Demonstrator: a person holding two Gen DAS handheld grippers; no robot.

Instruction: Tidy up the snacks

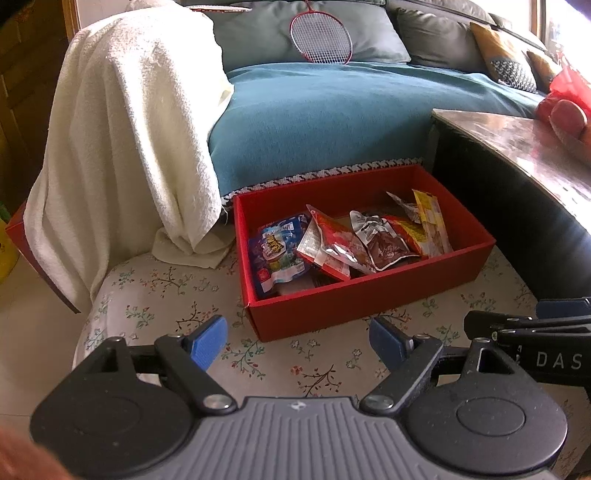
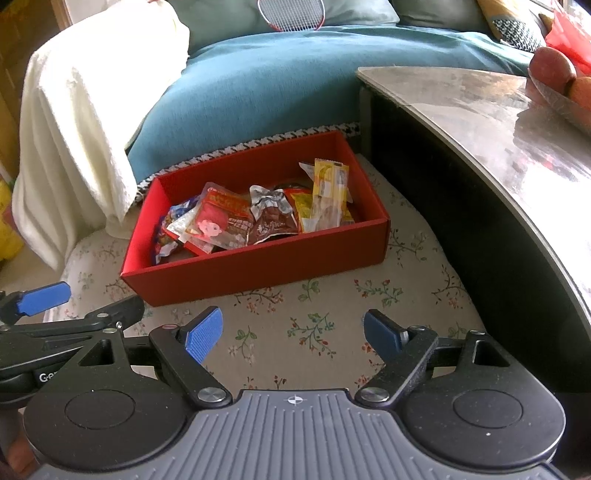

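A red box (image 1: 369, 295) sits on a floral cushion and holds several snack packets: a blue one (image 1: 277, 254), a red one (image 1: 328, 240), a brown one (image 1: 388, 247) and a yellow one (image 1: 432, 221). The box (image 2: 258, 266) and its packets also show in the right wrist view. My left gripper (image 1: 299, 343) is open and empty, just in front of the box. My right gripper (image 2: 293, 336) is open and empty, in front of the box beside the left one.
The floral cushion (image 2: 314, 332) lies under both grippers. A dark table with a glossy top (image 2: 498, 129) stands to the right, with fruit in a bowl (image 2: 554, 70). A blue sofa (image 1: 332, 118) with a white towel (image 1: 129, 129) and a badminton racket (image 1: 319, 35) lies behind.
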